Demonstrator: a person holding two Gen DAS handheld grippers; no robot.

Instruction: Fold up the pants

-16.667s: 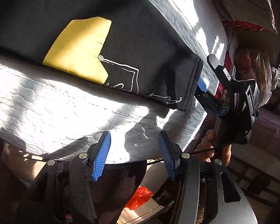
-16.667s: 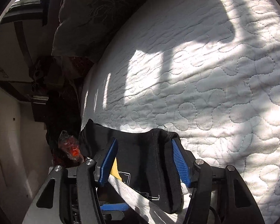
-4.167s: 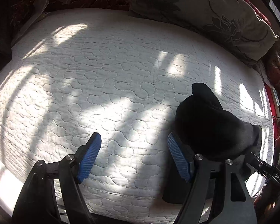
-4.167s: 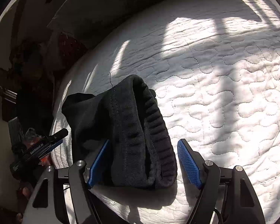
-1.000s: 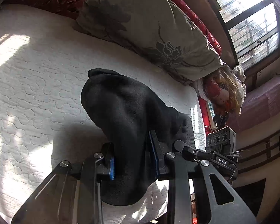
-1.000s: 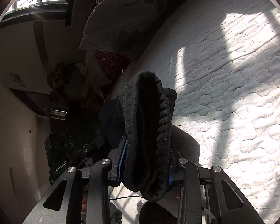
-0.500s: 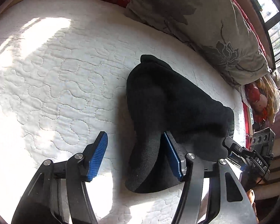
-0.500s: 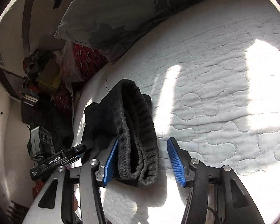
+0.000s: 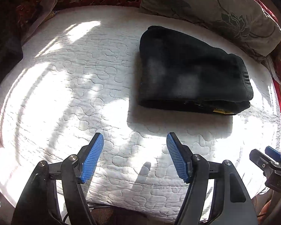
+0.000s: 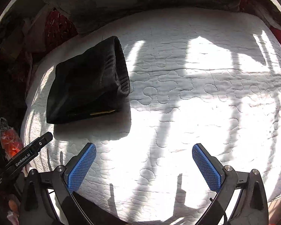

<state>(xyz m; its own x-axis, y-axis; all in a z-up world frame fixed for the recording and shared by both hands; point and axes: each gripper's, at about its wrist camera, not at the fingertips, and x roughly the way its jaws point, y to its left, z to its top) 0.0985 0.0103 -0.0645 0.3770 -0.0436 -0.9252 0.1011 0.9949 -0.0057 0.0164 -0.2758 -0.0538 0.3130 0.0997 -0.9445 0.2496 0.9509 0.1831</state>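
Both grippers have let go of the pants (image 9: 189,75) since a second ago, when each was clamped on the black cloth and held it up off the bed; now the bundle lies flat on the white quilted mattress (image 9: 80,86). It rests folded into a thick, compact stack near the far edge of the bed, just beside the grey floral pillow (image 9: 221,9). A ribbed waistband forms one end, and a sliver of yellow shows between the layers along the near edge. Sunlight and striped shadows fall across the quilt around it.

Nearer the camera, the left gripper (image 9: 134,155) hovers over bare mattress with its jaws opening and nothing between its blue pads. In its own view, the right gripper (image 10: 143,166) is likewise released, jaws opening wide over empty quilt, well apart from the pants (image 10: 88,82).
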